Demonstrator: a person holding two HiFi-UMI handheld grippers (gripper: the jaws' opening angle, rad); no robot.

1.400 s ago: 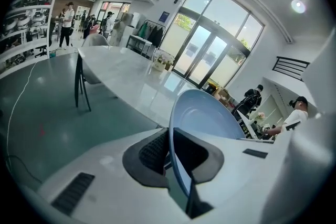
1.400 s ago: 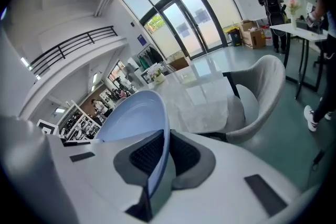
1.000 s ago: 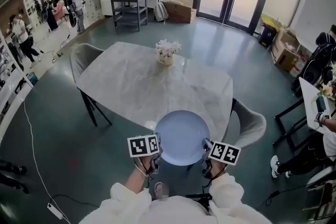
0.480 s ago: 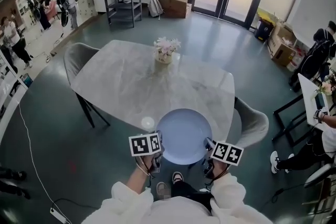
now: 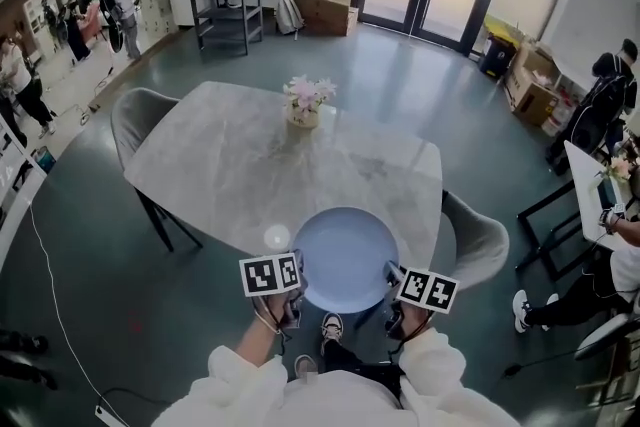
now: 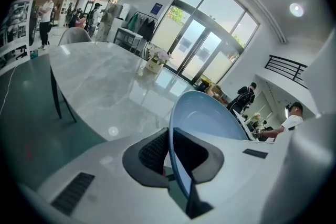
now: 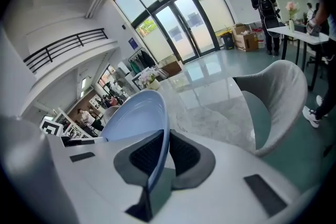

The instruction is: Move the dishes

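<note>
Both pairs of jaws stay clamped on the plate, now farther over the table.

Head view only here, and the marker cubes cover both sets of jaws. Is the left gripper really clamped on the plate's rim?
Observer: Yes, the left gripper is shut on the rim of the blue plate, one pad on each face.
Operator: And the right?
Observer: The right gripper clamps the opposite rim the same way.
Operator: Shallow bite?
Observer: No, on both grippers the rim runs past the pads into the throat behind them.
</note>
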